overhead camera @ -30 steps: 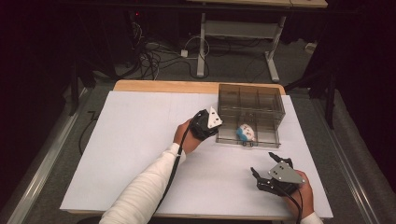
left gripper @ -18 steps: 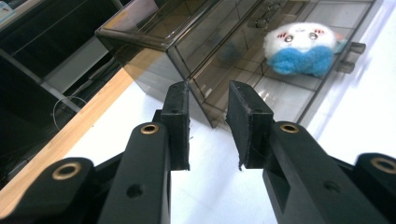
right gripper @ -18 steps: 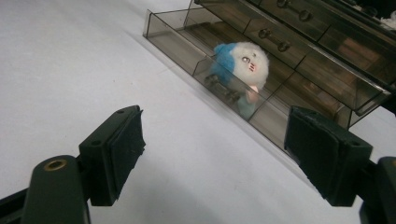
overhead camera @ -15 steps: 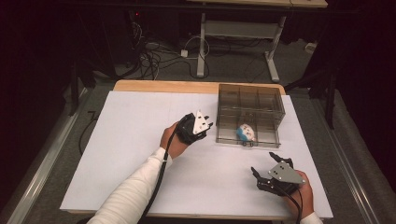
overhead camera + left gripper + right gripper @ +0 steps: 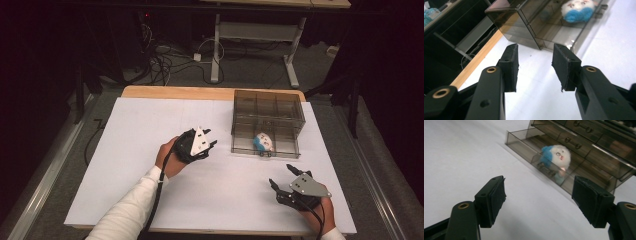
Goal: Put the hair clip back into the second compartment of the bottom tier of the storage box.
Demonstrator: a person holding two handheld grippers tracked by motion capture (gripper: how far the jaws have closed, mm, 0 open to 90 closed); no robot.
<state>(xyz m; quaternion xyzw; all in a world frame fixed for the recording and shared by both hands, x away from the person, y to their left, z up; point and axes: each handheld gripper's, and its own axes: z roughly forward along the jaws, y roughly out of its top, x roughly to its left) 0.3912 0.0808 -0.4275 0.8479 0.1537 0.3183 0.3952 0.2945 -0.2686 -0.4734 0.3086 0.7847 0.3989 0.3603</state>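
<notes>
A smoked clear drawer box stands at the far right of the white table. Its lowest drawer is pulled out, and a blue and white plush toy lies in it. My left gripper hovers left of the box, pointing at it; its jaws have just been opening and nothing is between them. In the left gripper view the left gripper faces the box and the toy. My right gripper rests near the front right, open; its jaws have just closed a little on nothing. It looks toward the toy.
A wooden table edge runs along the far side. Behind it the floor holds cables and a desk frame. Bare white surface spreads to the left and between the two hands.
My left hand has drawn back to the left, away from the box, and its jaws have spread apart. The right hand has stayed where it was.
</notes>
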